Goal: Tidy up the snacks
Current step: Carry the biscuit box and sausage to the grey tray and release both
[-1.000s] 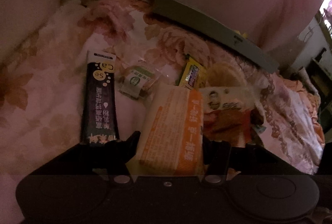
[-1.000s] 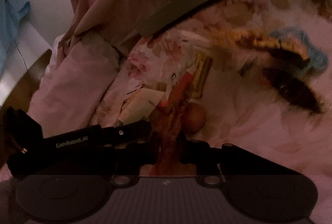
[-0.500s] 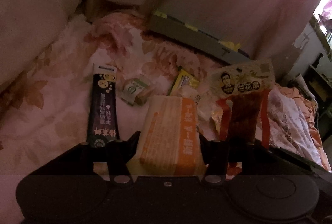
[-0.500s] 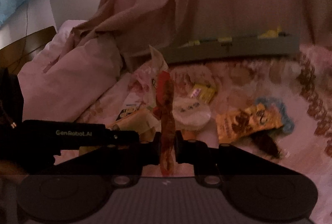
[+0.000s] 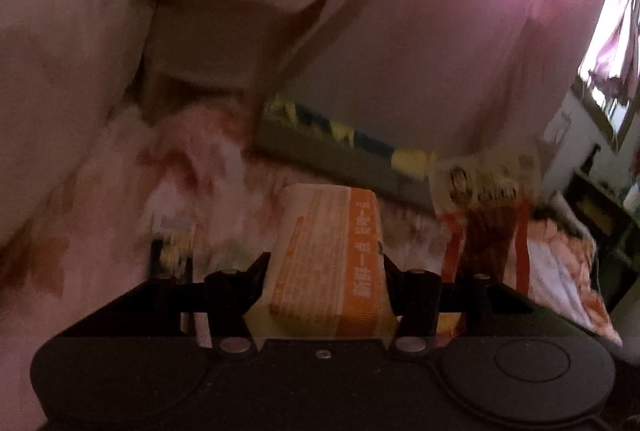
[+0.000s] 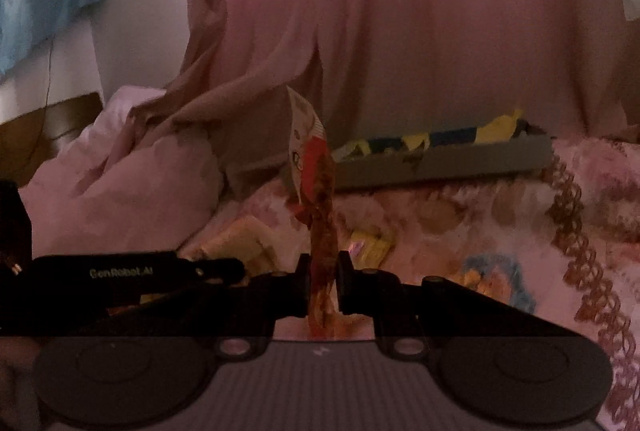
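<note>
The left hand-held gripper (image 5: 325, 273) pinches an orange-and-cream snack packet (image 5: 332, 263) with blurred, unreadable print, lifted above the floral bed (image 5: 120, 191). The right hand-held gripper (image 6: 323, 281), beside an arm lettered "GenRobot.AI", pinches a red spicy-strip packet (image 6: 316, 191) upright before the grey tray (image 6: 460, 161).

"GenRobot.AI" in pale letters on black bar (image 6: 136, 272) of left claw; snack packet print unreadable

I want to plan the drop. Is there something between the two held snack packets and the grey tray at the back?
Nothing visible blocks the way. The orange packet in the left gripper and the red packet in the right gripper face open floral bedding up to the grey tray.
</note>
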Demonstrator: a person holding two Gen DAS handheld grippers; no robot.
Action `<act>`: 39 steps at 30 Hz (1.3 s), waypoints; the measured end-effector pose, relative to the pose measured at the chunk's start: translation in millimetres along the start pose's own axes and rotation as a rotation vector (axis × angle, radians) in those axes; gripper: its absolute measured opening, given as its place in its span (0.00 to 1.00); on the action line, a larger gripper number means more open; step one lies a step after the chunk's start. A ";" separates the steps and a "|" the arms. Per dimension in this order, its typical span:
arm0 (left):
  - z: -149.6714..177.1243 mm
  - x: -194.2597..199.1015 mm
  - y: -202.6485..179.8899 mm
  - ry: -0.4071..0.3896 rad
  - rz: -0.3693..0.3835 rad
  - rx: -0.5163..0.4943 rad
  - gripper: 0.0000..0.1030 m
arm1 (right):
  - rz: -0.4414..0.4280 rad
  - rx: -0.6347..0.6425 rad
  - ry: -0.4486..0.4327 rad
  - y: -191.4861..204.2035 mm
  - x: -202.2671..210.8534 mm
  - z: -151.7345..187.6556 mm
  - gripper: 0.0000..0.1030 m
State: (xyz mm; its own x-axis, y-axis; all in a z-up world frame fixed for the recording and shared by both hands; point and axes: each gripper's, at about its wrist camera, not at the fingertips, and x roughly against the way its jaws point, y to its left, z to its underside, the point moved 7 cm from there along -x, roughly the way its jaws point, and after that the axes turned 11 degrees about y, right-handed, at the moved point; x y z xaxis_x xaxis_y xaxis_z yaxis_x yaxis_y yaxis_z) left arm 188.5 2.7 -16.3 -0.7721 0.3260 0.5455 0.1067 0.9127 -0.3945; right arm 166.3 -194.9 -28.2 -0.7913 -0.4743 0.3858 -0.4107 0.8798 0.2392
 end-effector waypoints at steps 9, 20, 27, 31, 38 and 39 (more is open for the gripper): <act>-98.5 -39.6 -16.1 -0.126 -0.002 0.017 0.53 | 0.015 0.025 -0.094 -28.8 -23.2 -80.1 0.13; -171.3 -129.7 -26.2 -0.153 0.008 -0.010 0.53 | -0.005 -0.068 -0.116 -77.5 -109.1 -165.7 0.13; -173.8 -181.1 -18.7 -0.111 -0.015 -0.016 0.53 | -0.034 -0.180 -0.049 -108.3 -162.7 -157.1 0.13; -163.2 -201.3 -7.6 -0.064 -0.031 0.008 0.53 | -0.046 -0.232 -0.013 -119.1 -178.7 -144.3 0.14; -157.1 -211.6 -6.7 -0.034 -0.061 -0.022 0.53 | -0.028 -0.289 0.004 -135.9 -186.5 -129.3 0.15; -156.5 -212.7 -7.7 -0.031 -0.068 -0.029 0.53 | -0.023 -0.290 0.006 -137.1 -187.0 -126.8 0.16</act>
State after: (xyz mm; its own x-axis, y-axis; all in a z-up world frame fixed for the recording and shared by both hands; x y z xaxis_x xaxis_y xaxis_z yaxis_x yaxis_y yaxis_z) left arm 450.0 -35.1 -13.5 -0.7969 0.2558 0.5473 0.0713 0.9394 -0.3352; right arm 428.0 -230.7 -20.1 -0.7805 -0.4948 0.3821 -0.2812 0.8238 0.4923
